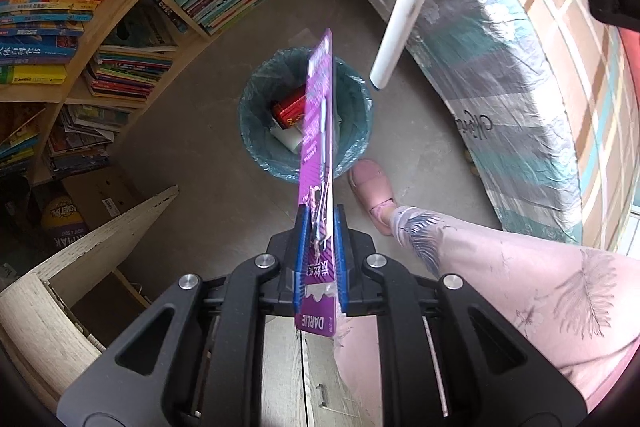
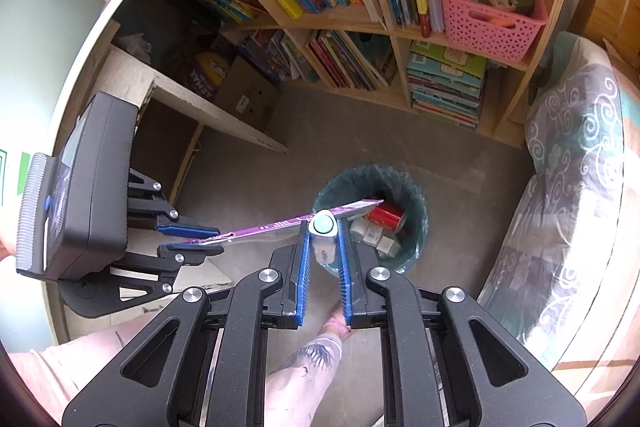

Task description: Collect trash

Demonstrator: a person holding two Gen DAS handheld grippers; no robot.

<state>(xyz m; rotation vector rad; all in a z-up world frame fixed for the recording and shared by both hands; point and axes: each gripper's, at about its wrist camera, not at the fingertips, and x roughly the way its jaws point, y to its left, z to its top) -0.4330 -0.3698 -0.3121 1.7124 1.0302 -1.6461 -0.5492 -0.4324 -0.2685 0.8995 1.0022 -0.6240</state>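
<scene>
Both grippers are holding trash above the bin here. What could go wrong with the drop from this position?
The purple package in the left gripper is long and flat; released, it may catch on the bin rim or tip out. The white tube in the right gripper hangs toward the rim's edge, so it might land on the floor. The person's foot is close to the bin.

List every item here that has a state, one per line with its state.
left gripper: shut on purple package
right gripper: shut on white tube
purple package: held edge-on above bin
white tube: held, hanging tilted beside bin
trash bin: open, bag-lined, partly filled
pink basket: on shelf, filled
</scene>
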